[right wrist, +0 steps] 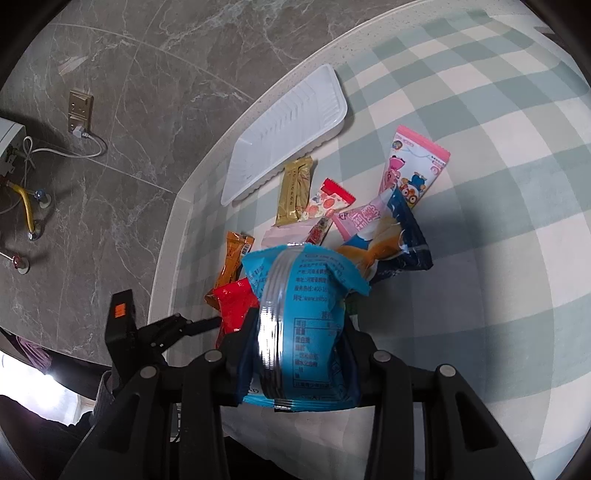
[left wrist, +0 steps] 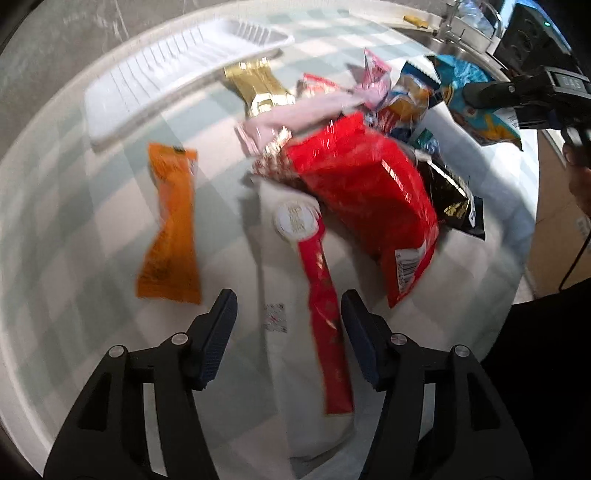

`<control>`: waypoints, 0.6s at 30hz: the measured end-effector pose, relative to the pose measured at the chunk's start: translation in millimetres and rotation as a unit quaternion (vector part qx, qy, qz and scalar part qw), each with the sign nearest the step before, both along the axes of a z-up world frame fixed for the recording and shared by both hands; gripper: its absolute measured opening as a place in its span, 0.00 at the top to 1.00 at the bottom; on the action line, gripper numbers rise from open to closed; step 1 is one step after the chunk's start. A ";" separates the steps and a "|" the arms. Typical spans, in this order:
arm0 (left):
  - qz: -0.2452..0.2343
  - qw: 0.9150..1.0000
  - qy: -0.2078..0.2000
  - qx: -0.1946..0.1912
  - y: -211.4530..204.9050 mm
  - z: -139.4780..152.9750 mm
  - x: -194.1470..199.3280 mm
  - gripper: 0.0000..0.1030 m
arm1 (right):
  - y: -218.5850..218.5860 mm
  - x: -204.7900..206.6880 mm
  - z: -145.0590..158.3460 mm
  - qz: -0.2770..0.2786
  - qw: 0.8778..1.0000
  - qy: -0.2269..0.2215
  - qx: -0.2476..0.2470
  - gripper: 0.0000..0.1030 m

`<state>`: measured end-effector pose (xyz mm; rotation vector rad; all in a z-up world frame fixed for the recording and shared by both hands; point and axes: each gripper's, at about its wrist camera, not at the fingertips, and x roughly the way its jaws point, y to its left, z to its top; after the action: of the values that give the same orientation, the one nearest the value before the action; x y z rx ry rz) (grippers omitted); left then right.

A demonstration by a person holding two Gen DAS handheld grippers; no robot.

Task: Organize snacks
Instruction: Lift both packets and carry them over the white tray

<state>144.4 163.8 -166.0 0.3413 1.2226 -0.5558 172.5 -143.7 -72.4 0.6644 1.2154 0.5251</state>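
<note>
My left gripper (left wrist: pixel 290 325) is open and points down over a white packet with a red strip (left wrist: pixel 317 288), which lies under the gap without touching the pads. An orange packet (left wrist: pixel 170 221) lies to the left of it and a big red bag (left wrist: pixel 369 192) just beyond. My right gripper (right wrist: pixel 295 332) is shut on a light blue snack packet (right wrist: pixel 306 295) and holds it above the pile. In the left wrist view that packet (left wrist: pixel 476 107) hangs at the upper right. The white tray (right wrist: pixel 288 133) sits at the table's far edge with nothing in it.
A gold packet (right wrist: pixel 295 192), a pink cartoon packet (right wrist: pixel 413 162), a dark blue packet (right wrist: pixel 391 240) and a black one (left wrist: pixel 454 199) lie on the checked cloth (right wrist: pixel 480 184). Grey marble floor (right wrist: pixel 129 147) lies beyond the table edge. A tap and sink (left wrist: pixel 461 26) stand at the back right.
</note>
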 end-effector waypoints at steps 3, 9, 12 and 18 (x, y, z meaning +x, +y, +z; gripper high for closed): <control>-0.008 1.000 -0.010 0.018 -3.3 -9.3 -3.7 0.44 | -1.3 -0.4 -2.2 -0.002 1.000 0.003 -0.003 0.59; 0.003 1.000 -0.004 0.013 -0.7 -11.8 -1.4 0.44 | -0.5 -0.7 -4.6 -0.004 1.000 0.007 -0.007 0.59; 0.009 1.000 -0.004 0.010 1.6 -11.5 -0.6 0.51 | -1.0 -0.2 -5.9 -0.006 1.000 0.011 -0.006 0.58; 0.044 0.998 0.016 -0.034 13.9 -5.7 7.2 0.83 | -1.7 0.3 -6.7 -0.011 1.000 0.013 -0.005 0.57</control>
<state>151.6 177.7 -171.7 0.2209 1.2413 -0.5276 172.7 -145.4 -79.1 0.6769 1.2339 0.4939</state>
